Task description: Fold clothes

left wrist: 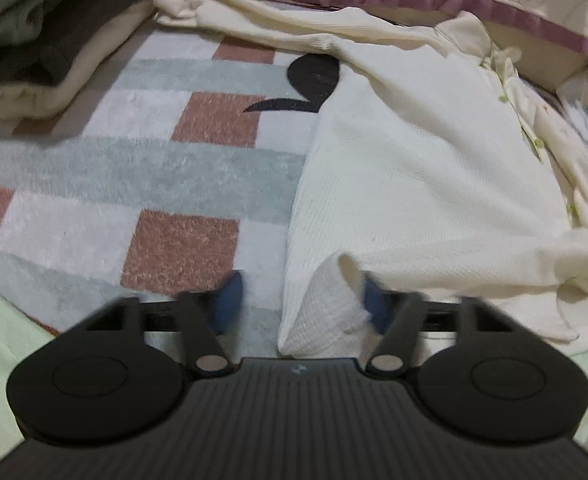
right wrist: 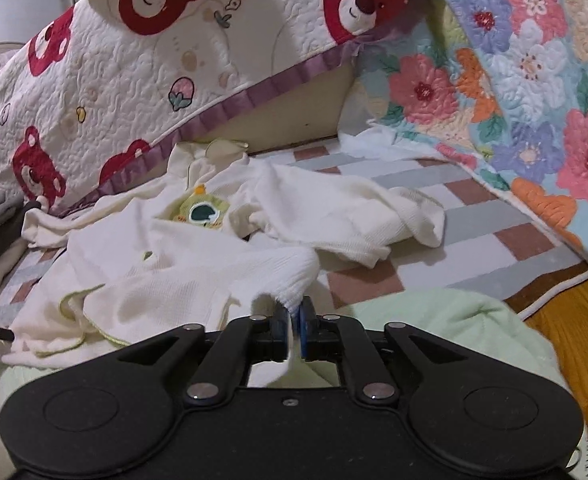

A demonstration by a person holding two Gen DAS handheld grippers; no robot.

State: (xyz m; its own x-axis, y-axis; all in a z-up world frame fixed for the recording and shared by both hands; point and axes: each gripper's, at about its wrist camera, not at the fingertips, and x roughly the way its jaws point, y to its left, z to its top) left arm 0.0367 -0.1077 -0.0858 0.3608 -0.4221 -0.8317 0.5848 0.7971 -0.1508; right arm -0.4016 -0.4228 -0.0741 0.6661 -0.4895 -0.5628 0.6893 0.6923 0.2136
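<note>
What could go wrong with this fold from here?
The left gripper stands open with only a small fold of the garment against one pad: it may miss or catch one layer. The right gripper pinches a thin edge, which could slip out. The sleeve lies bunched, so creases may get folded in.

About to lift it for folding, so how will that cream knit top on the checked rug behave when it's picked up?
The cream top will probably sag: it already drapes in loose folds. It looks light, a thin ribbed knit. Its sleeve would likely trail.
</note>
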